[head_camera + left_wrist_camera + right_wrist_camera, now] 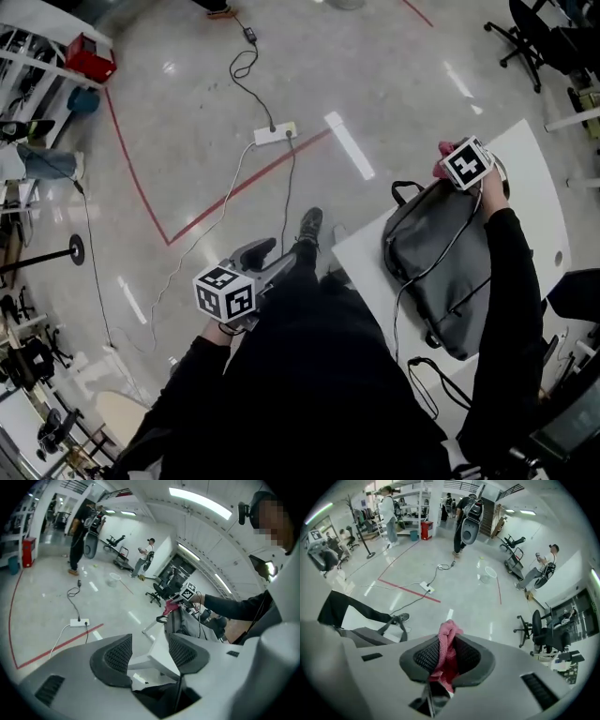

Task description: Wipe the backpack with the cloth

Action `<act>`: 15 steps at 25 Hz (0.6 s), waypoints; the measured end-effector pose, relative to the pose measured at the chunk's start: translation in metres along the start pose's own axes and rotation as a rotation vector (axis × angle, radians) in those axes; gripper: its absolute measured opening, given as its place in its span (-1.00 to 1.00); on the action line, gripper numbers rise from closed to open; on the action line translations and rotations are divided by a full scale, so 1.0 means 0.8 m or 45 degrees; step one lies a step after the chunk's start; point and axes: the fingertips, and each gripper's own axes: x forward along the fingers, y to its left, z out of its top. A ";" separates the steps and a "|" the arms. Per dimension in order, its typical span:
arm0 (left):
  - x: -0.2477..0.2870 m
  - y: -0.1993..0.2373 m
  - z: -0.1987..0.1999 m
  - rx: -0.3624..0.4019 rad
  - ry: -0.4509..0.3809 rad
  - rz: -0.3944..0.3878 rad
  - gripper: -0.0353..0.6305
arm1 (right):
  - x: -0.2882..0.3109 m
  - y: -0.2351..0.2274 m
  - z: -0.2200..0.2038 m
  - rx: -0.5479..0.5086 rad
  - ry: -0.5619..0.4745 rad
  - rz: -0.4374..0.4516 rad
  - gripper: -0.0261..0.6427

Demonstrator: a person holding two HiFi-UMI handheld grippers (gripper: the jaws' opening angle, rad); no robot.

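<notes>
A dark grey backpack [441, 267] lies on a white table [539, 169] at the right of the head view. My right gripper [455, 171] is at the backpack's far top end, shut on a bunched pink cloth [442, 155]. In the right gripper view the cloth [446, 656] fills the gap of the right gripper [446, 645], and a backpack strap [390, 626] shows at the left. My left gripper [261, 251] hangs over the floor, left of the table, open and empty. In the left gripper view, beyond the left gripper [150, 653], the backpack [183, 620] and the cloth [169, 605] are far off.
A white power strip [275, 134] with cables and a red tape line [234, 192] lie on the floor. The person's shoe [309, 225] is near the table corner. A black cord [427, 389] trails on the table's near part. Office chairs [530, 37] and people stand further off.
</notes>
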 end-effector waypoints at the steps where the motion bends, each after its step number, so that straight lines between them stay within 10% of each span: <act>1: -0.008 0.003 -0.010 -0.040 -0.018 0.022 -0.12 | -0.001 0.028 0.013 -0.027 -0.033 0.062 -0.69; 8: 0.021 -0.007 -0.003 0.034 -0.050 -0.120 -0.12 | -0.016 0.254 0.042 -0.477 -0.023 0.273 -0.69; 15: 0.049 -0.024 0.037 0.182 0.042 -0.398 -0.12 | -0.062 0.376 0.058 -0.504 0.026 0.525 -0.69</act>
